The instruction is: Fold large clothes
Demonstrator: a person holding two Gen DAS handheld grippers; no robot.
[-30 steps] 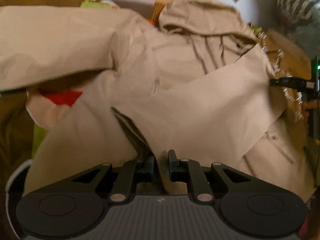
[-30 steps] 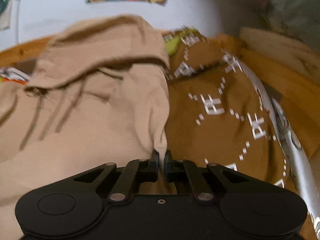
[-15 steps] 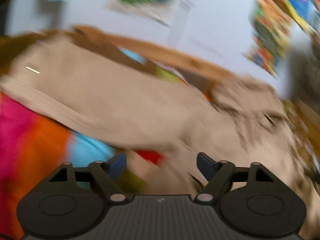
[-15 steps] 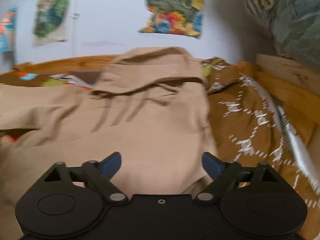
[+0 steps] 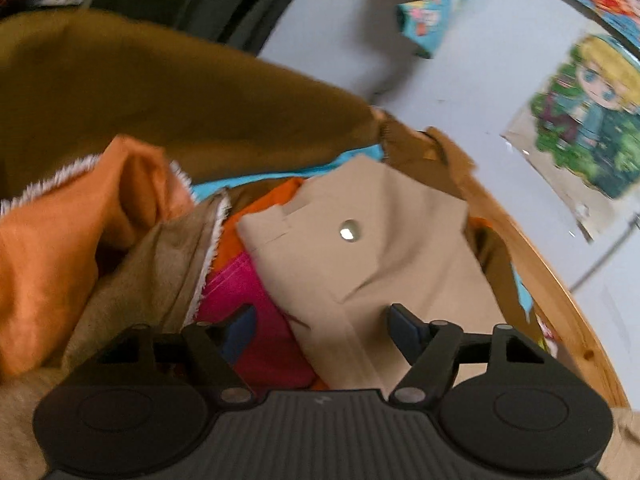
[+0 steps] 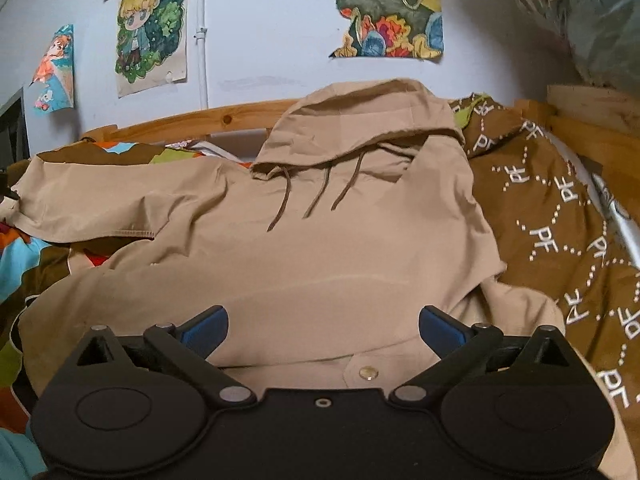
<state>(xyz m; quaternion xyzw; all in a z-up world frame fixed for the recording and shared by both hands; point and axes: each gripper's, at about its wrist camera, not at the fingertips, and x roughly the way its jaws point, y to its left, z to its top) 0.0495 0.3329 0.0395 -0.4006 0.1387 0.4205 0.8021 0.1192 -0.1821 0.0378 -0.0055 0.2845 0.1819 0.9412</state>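
Both hand-held grippers have let go and gape empty. Left hand-held gripper [image 5: 320, 320] now faces the jacket [image 6: 320, 248] sleeve cuff [image 5: 360, 248], outstretched left of the hood [image 6: 360, 124]; right hand-held gripper [image 6: 322, 326] hovers over the hem.

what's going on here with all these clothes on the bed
A person with a gripper in each hand is folding a beige hooded jacket spread on a bed. Right now neither gripper holds it. The right gripper is open above the jacket's lower front. The left gripper is open at the end of one sleeve, which lies stretched out over a pile of colourful clothes.
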